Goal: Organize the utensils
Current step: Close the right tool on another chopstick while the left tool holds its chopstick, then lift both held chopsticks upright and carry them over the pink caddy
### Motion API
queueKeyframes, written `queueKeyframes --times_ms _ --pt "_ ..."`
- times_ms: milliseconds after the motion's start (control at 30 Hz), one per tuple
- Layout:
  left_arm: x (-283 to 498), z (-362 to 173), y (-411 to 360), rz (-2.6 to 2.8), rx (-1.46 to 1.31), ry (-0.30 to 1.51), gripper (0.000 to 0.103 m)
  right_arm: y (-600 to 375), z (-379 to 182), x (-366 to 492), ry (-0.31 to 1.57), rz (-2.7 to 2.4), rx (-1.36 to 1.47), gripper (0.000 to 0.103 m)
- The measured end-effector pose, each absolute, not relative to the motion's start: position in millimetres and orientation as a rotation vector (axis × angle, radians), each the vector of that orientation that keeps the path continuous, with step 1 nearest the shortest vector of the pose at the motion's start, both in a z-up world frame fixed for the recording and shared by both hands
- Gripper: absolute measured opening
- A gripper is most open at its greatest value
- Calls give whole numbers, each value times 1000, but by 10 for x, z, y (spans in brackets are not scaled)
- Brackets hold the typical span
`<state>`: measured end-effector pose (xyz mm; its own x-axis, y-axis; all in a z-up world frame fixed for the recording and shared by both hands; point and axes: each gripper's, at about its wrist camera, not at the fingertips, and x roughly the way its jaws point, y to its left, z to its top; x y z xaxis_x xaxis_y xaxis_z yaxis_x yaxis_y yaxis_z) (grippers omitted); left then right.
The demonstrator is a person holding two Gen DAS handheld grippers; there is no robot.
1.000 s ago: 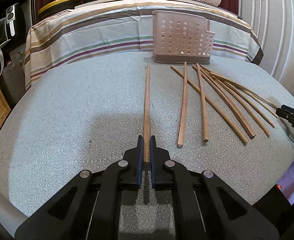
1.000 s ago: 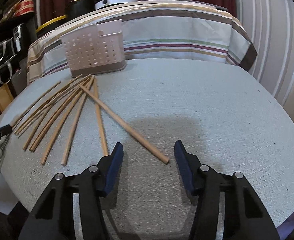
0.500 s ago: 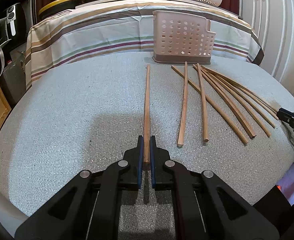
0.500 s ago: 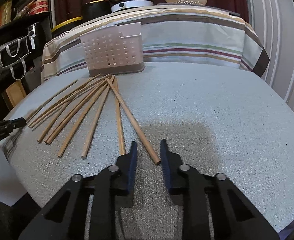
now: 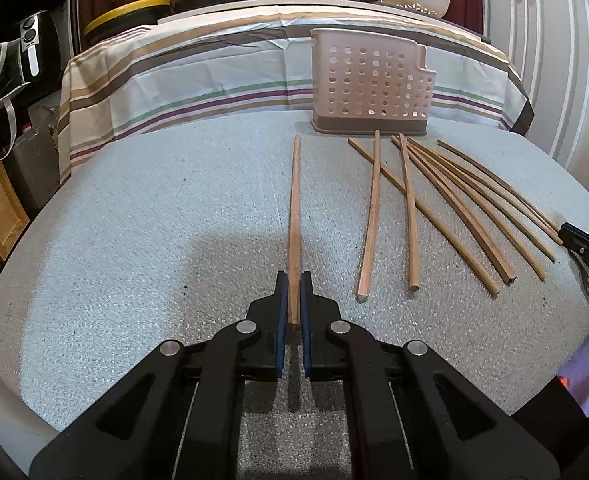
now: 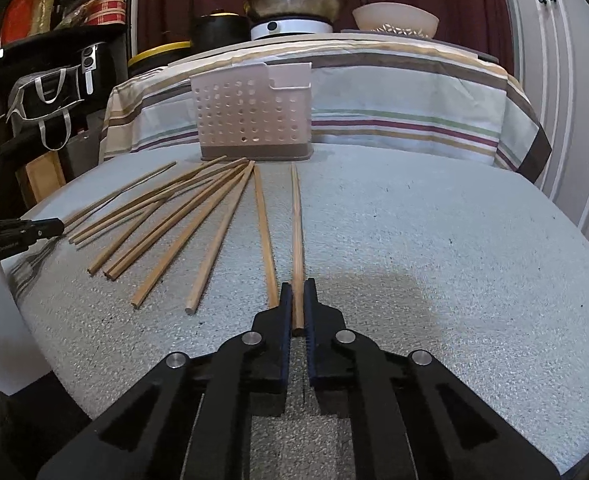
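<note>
— Contents of the perforated pale pink plastic utensil caddy (image 5: pixel 370 88) at the far edge of the counter: can you see them?

— No. Its interior is hidden from both my wrist views; only the holed wall and brown base show. My right gripper's tip (image 5: pixel 574 236) is cut off at the left view's edge.

— And your jaws?

— My left gripper (image 5: pixel 291 312) has its jaws clamped on the near end of a long brown wooden chopstick (image 5: pixel 295 208), which points straight at the caddy, apart from the others. My right gripper (image 6: pixel 298 312) has its jaws together on the near end of a paler wooden chopstick (image 6: pixel 296 232).

— The remainder?

— Loose thin wooden chopsticks (image 6: pixel 182 220) lie fanned on the grey textured counter (image 6: pixel 454 260), far ends converging near the caddy's base, some overlapping.
</note>
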<state>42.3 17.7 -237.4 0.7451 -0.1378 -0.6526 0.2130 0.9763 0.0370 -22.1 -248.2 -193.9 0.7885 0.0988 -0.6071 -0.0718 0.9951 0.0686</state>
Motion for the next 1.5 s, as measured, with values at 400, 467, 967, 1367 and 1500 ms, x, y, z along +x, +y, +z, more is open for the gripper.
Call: queueKeyframes --times_ms 400,467,967,1367,1500 --pt "329 -2048 267 -146 84 593 7 -2434 -1547 -285 554 68 22 7" --pt "319 -1969 267 -143 79 574 7 -2427 -1453 -284 533 63 22 7" --pt "333 -1233 320 -136 45 438 7 -2408 -724 -179 432 41 41 7" --pt "816 -872 295 -160 72 413 7 -2430 -412 360 435 42 53 7" --pt "963 -802 280 -168 64 409 7 -2443 -359 516 421 45 50 7"
